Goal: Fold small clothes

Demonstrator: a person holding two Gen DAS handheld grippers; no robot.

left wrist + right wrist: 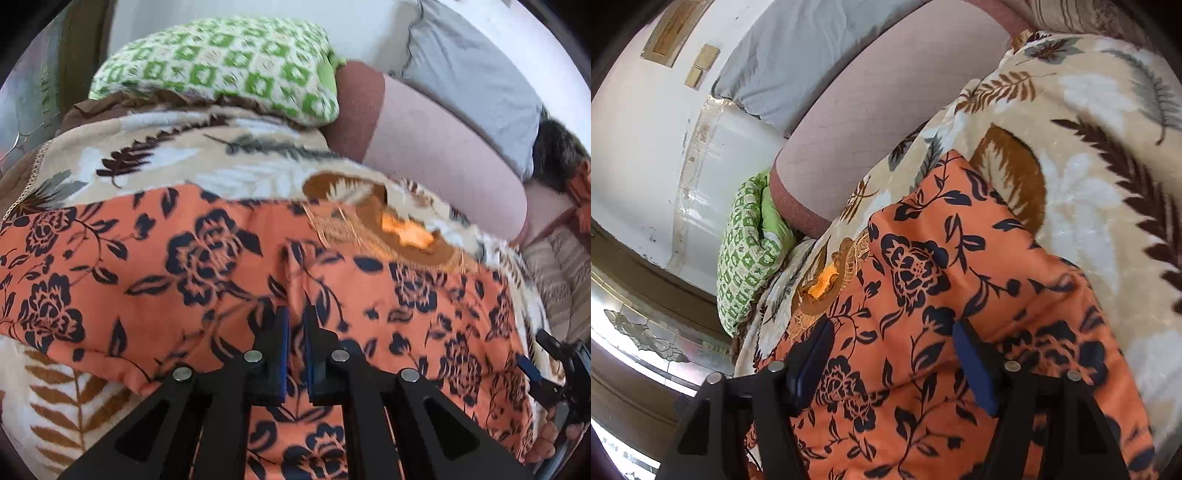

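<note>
Two grippers work over one orange garment [207, 266] printed with dark navy roses and leaves; no brand, label or legible writing shows on it or anywhere else in view. The garment lies spread on a cream blanket [155, 155] with brown and grey fern leaves, which covers the bed. In the left wrist view its long axis runs left to right across the blanket, its far edge lying roughly straight and its near left edge ending short of the blanket's near left corner. A gold-embroidered patch [373, 229] sits at the far edge.

Left gripper [295, 350]: fingers narrow, nearly together, blue pads pinching a raised fold of the orange cloth. Right gripper [894, 369]: fingers wide apart, garment lying flat between them, pads not pressing it.

Beyond the blanket's far edge lie a green-and-white patterned pillow [229, 66], a pink quilted mattress [886, 96] and a grey pillow [469, 74].
</note>
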